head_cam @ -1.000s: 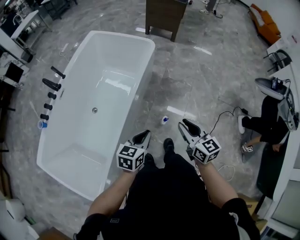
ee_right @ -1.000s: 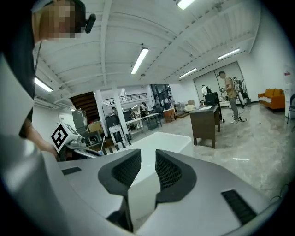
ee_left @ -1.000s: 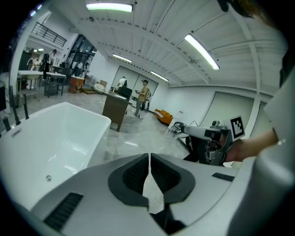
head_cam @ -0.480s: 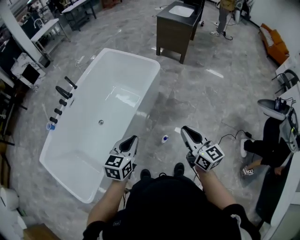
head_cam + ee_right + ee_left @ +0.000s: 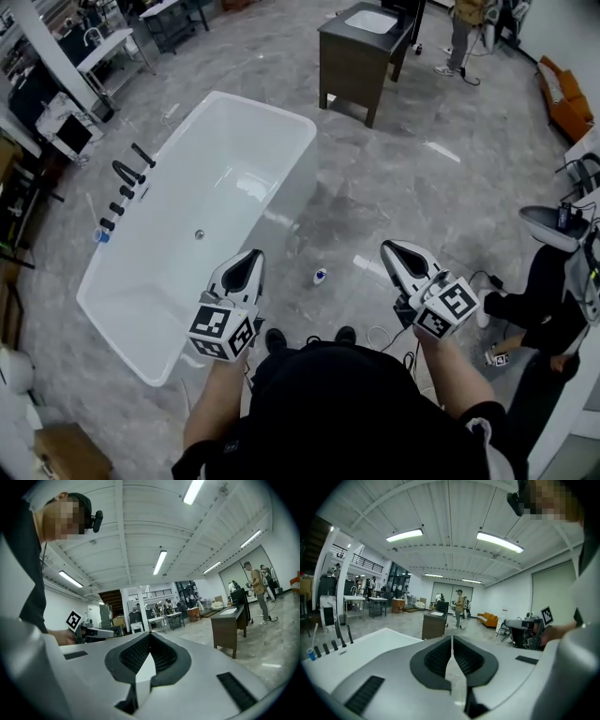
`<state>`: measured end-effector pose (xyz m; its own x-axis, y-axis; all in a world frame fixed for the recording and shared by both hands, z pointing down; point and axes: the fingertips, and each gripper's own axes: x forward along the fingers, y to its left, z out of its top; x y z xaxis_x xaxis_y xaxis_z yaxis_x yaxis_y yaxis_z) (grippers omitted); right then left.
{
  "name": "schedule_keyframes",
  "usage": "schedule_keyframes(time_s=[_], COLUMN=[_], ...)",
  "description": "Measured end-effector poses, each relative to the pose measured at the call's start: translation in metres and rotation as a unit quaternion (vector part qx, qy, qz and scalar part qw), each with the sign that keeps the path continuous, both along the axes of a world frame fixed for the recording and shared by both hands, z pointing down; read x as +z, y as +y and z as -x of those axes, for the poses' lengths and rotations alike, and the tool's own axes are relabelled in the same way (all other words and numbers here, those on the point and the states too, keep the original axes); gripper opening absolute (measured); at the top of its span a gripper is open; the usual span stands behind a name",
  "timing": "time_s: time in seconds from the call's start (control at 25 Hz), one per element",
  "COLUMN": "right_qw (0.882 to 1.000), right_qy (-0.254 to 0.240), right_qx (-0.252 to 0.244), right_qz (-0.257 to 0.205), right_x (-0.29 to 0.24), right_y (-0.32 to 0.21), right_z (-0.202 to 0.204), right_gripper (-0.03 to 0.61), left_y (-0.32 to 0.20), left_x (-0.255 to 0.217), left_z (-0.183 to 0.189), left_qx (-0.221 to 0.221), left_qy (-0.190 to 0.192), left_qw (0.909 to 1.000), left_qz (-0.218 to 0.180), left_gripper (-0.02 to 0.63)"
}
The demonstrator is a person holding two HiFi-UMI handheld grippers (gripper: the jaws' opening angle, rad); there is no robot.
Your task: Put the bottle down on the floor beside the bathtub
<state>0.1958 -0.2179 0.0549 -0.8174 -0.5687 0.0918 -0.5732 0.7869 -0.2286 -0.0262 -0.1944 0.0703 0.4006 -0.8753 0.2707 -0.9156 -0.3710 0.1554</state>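
Observation:
A small white bottle with a blue cap (image 5: 321, 276) stands on the grey floor just right of the white bathtub (image 5: 272, 117), seen in the head view. My left gripper (image 5: 251, 258) is held high over the tub's near right rim, shut and empty. My right gripper (image 5: 394, 249) is raised to the right of the bottle, well above it, shut with nothing between its pads. In both gripper views the jaws meet at the tips and point out level into the hall, so the bottle is out of sight there: left gripper (image 5: 452, 639), right gripper (image 5: 150, 636).
A dark wooden vanity with a sink (image 5: 364, 52) stands beyond the tub. Black taps (image 5: 125, 178) line the tub's left rim. A seated person (image 5: 539, 300) and cables (image 5: 469, 281) are at the right. My feet (image 5: 309, 337) are near the bottle. Tables (image 5: 112, 47) stand at the far left.
The head and both grippers rose, so the floor looks further away. The right gripper closed its jaws and moved right, away from the bottle, which stays standing on the floor.

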Motion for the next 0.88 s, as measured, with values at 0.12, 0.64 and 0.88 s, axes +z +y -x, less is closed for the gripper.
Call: schedule_keyframes(time_s=[0.12, 0.64, 0.88], right_qw=[1.0, 0.997, 0.997], right_qy=[-0.015, -0.056, -0.039], right_qx=[-0.01, 0.022, 0.02], right_qz=[-0.01, -0.052, -0.062], right_x=[-0.011, -0.046, -0.048], right_y=[0.003, -0.021, -0.031], right_z=[0.018, 0.096, 0.103], right_gripper=[0.029, 0.028, 0.028], left_y=[0.0, -0.026, -0.043], left_x=[-0.016, -0.028, -0.037], left_z=[0.002, 0.046, 0.051], left_qx=[0.003, 0.001, 0.01], left_qy=[0.007, 0.009, 0.012], left_qw=[0.9999, 0.9994, 0.9991], left_qz=[-0.01, -0.033, -0.04], left_gripper=[0.028, 0.028, 0.028])
